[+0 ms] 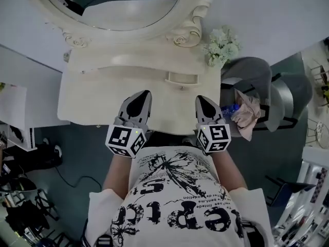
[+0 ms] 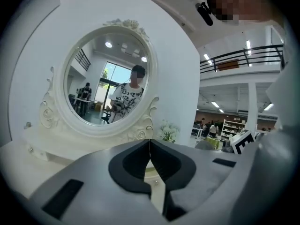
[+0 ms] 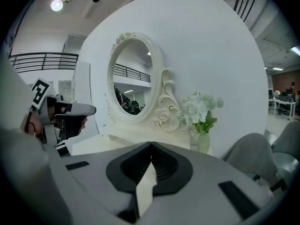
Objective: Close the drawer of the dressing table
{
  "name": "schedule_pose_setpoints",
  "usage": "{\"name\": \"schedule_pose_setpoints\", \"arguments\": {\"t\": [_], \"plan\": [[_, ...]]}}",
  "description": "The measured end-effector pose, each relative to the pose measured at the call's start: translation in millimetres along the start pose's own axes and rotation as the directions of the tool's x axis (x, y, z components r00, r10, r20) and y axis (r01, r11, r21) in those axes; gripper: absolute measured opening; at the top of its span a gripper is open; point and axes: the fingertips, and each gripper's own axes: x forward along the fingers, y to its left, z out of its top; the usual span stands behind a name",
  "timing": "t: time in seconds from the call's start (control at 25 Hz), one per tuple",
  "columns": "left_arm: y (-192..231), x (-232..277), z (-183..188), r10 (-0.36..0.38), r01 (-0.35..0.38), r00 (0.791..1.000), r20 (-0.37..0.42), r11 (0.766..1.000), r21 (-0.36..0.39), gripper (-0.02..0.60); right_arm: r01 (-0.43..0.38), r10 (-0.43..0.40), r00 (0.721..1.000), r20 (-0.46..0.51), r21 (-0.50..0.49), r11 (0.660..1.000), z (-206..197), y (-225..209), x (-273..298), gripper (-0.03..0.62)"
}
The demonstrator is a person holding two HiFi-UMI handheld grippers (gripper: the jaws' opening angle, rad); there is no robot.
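The cream dressing table (image 1: 97,104) stood against a white wall, and the near part of its top was broad and bare. Along the far edge ran a low raised tier (image 1: 118,60). In the right half of the tier a small drawer (image 1: 181,78) stood out a little from the front. An oval mirror (image 1: 191,31) in a carved, scrolled frame rose from the tier, in the middle of the far side. At the far right corner, just beside the mirror's frame, white flowers (image 1: 222,46) stood upright in a pale vase (image 3: 204,143).
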Motion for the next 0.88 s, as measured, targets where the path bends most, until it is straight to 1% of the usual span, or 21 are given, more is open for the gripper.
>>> {"name": "schedule_pose_setpoints", "arguments": {"t": [0.12, 0.2, 0.36, 0.52, 0.56, 0.6, 0.64, 0.76, 0.88], "plan": [[26, 17, 7, -0.044, 0.044, 0.999, -0.002, 0.999, 0.02, 0.02, 0.033, -0.033, 0.999, -0.015, 0.014, 0.999, -5, 4, 26, 0.017], [43, 25, 2, -0.072, 0.073, 0.997, -0.022, 0.997, 0.018, 0.02, 0.057, -0.056, 0.998, -0.043, 0.031, 0.998, -13, 9, 40, 0.017], [62, 39, -22, -0.124, 0.123, 0.989, -0.078, 0.992, -0.015, 0.02, 0.099, -0.091, 0.988, -0.123, 0.055, 0.994, -41, 12, 61, 0.018], [70, 49, -46, -0.159, 0.156, 0.98, -0.116, 0.987, -0.036, 0.02, 0.122, -0.101, 0.97, -0.219, 0.084, 0.989, -77, 7, 85, 0.021], [72, 51, -52, -0.164, 0.16, 0.979, -0.124, 0.986, -0.04, 0.02, 0.126, -0.101, 0.965, -0.243, 0.09, 0.988, -87, 6, 91, 0.032], [74, 53, -57, -0.168, 0.163, 0.977, -0.131, 0.986, -0.043, 0.02, 0.128, -0.098, 0.959, -0.265, 0.095, 0.987, -95, 5, 97, 0.08], [75, 55, -62, -0.171, 0.167, 0.975, -0.138, 0.985, -0.046, 0.02, 0.13, -0.097, 0.954, -0.284, 0.098, 0.987, -103, 4, 103, 0.111], [79, 60, -77, -0.177, 0.17, 0.971, -0.16, 0.984, -0.053, 0.02, 0.157, -0.121, 0.94, -0.318, 0.09, 0.983, -121, -2, 116, 0.133], [82, 64, -91, -0.178, 0.169, 0.967, -0.181, 0.983, -0.065, 0.02, 0.185, -0.146, 0.933, -0.328, 0.092, 0.978, -129, -9, 126, 0.143]]}}
